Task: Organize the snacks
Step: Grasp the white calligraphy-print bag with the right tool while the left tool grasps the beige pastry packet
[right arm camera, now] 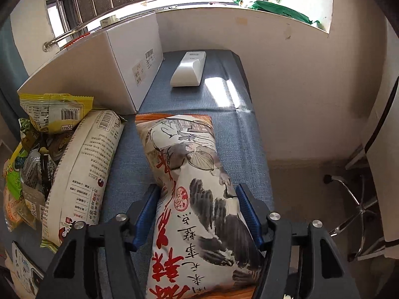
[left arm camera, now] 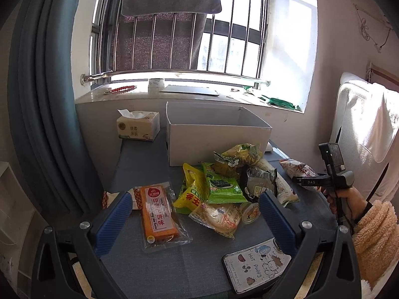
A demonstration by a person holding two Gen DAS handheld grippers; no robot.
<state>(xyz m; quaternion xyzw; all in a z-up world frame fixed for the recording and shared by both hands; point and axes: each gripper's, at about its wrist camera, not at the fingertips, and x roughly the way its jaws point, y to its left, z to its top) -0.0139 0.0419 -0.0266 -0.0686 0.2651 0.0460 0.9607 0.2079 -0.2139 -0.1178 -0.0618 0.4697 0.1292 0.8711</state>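
Observation:
A pile of snack packets [left arm camera: 224, 182] lies on the blue-grey table [left arm camera: 154, 164] in front of an open white cardboard box [left arm camera: 214, 129]. An orange packet [left arm camera: 158, 214] lies apart at the left. My left gripper [left arm camera: 197, 214] is open and empty, hovering above the near table over the orange packet and the pile. My right gripper [right arm camera: 198, 206] is closed around a white snack bag with ink drawing and red characters [right arm camera: 189, 174], which lies on the table right of the pile. That bag also shows in the left wrist view [left arm camera: 296, 169].
A tissue pack [left arm camera: 138, 125] stands left of the box. A phone with a cartoon case [left arm camera: 256, 266] lies at the near table edge. A white remote [right arm camera: 188, 68] lies beside the box's right wall [right arm camera: 119, 69]. A stool [right arm camera: 354, 199] stands right of the table.

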